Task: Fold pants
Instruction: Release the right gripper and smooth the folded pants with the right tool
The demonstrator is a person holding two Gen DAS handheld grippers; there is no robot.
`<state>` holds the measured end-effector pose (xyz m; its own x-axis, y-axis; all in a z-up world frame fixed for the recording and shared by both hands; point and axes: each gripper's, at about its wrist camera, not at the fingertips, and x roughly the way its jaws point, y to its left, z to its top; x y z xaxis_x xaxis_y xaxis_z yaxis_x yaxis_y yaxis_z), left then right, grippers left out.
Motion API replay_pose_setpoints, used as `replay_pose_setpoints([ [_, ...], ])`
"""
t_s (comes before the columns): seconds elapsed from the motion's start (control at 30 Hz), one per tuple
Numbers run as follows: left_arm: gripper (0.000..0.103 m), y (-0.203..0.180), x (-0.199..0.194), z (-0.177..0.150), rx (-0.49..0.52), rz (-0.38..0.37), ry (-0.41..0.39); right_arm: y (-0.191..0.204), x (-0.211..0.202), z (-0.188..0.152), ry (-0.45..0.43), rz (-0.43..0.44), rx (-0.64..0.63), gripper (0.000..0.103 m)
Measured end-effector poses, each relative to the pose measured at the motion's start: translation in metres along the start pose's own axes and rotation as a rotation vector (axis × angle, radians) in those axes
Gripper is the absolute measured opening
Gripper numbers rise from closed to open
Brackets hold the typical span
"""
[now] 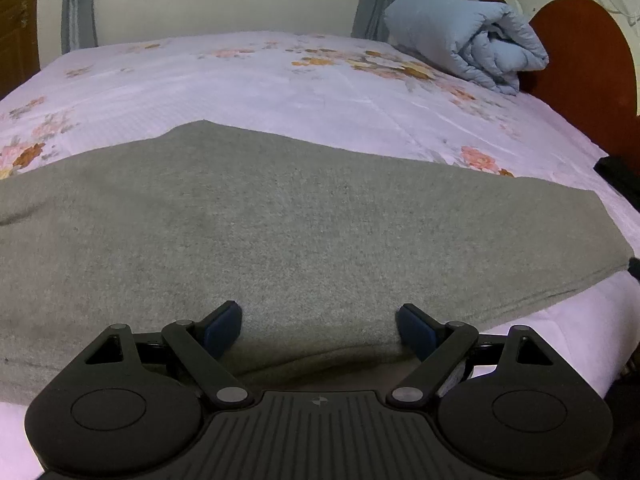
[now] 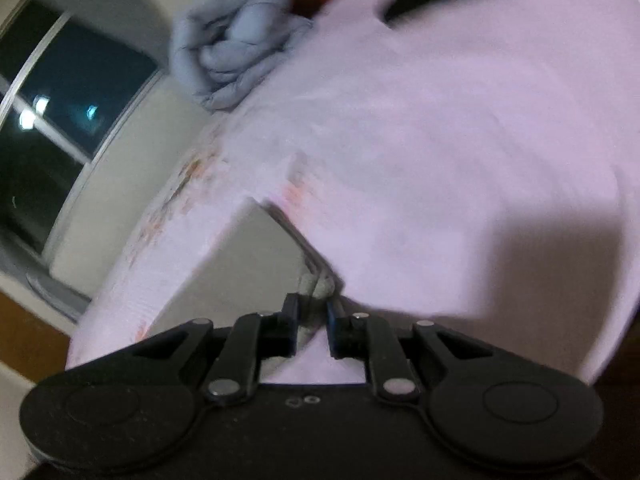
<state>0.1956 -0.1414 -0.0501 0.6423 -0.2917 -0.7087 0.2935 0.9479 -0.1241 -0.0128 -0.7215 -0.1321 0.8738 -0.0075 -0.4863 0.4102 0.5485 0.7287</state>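
Grey pants (image 1: 280,220) lie flat across the bed (image 1: 280,80). Left gripper (image 1: 320,326) hovers at their near edge, fingers wide apart, holding nothing. Right gripper (image 2: 312,320), fingers nearly closed, pinches the pants' corner, presumably for folding.

The left claw (image 1: 319,330) is level and spread wide, its blue-padded fingers (image 1: 224,326) resting low on the grey pants (image 1: 280,220), whose near edge lies between them. The right claw (image 2: 312,326), rolled to one side, has its fingers drawn nearly together, pinching a grey fold of cloth.
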Motion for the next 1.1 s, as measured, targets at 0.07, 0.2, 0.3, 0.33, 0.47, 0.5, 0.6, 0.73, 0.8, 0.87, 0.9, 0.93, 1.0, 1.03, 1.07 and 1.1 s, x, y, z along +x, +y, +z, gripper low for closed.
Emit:
replay_pose_setpoints([
  [0.07, 0.086, 0.0, -0.001, 0.001, 0.002, -0.001, 0.003, -0.008, -0.014, 0.002, -0.04, -0.04, 0.055, 0.0],
  [0.2, 0.086, 0.003, -0.01, 0.001, -0.032, 0.032, -0.041, 0.014, -0.037, 0.017, -0.108, 0.014, 0.012, 0.0],
  [0.3, 0.086, 0.011, -0.014, 0.002, -0.075, 0.081, -0.076, 0.046, -0.024, 0.017, -0.072, 0.069, -0.072, 0.008],
  [0.33, 0.086, 0.014, -0.012, 0.004, -0.089, 0.086, -0.07, 0.056, -0.015, 0.015, -0.06, 0.072, -0.098, 0.008],
  [0.47, 0.086, 0.024, -0.019, 0.006, -0.11, 0.096, -0.077, 0.064, 0.003, 0.004, 0.017, 0.074, -0.033, 0.011],
  [0.5, 0.086, 0.026, -0.021, 0.005, -0.108, 0.1, -0.08, 0.059, -0.001, 0.001, 0.01, 0.089, 0.005, 0.011],
  [0.6, 0.086, 0.033, -0.023, -0.002, -0.107, 0.121, -0.074, 0.037, -0.013, -0.005, 0.0, 0.097, 0.111, 0.02],
  [0.73, 0.086, 0.045, -0.03, -0.009, -0.125, 0.131, -0.096, 0.016, -0.007, -0.002, -0.007, 0.101, 0.207, 0.025],
  [0.8, 0.086, 0.048, -0.032, -0.008, -0.13, 0.136, -0.099, 0.014, 0.002, -0.002, 0.006, 0.112, 0.241, 0.025],
  [0.87, 0.086, 0.051, -0.035, -0.006, -0.138, 0.141, -0.105, 0.012, 0.01, -0.004, 0.017, 0.111, 0.26, 0.023],
  [0.9, 0.086, 0.053, -0.035, -0.005, -0.147, 0.145, -0.105, 0.013, 0.015, -0.005, 0.022, 0.106, 0.265, 0.021],
  [0.93, 0.086, 0.057, -0.036, -0.004, -0.155, 0.146, -0.105, 0.016, 0.019, -0.005, 0.03, 0.109, 0.265, 0.01],
  [1.0, 0.086, 0.062, -0.037, -0.003, -0.168, 0.154, -0.105, 0.027, 0.017, -0.005, 0.024, 0.11, 0.226, 0.0],
  [1.03, 0.086, 0.065, -0.037, -0.003, -0.17, 0.159, -0.107, 0.038, 0.009, -0.004, -0.004, 0.132, 0.175, 0.0],
  [1.07, 0.086, 0.067, -0.038, -0.003, -0.171, 0.161, -0.109, 0.047, -0.001, -0.003, -0.025, 0.142, 0.136, 0.0],
  [1.1, 0.086, 0.069, -0.038, -0.004, -0.172, 0.165, -0.109, 0.052, -0.009, -0.003, -0.039, 0.136, 0.113, 0.0],
])
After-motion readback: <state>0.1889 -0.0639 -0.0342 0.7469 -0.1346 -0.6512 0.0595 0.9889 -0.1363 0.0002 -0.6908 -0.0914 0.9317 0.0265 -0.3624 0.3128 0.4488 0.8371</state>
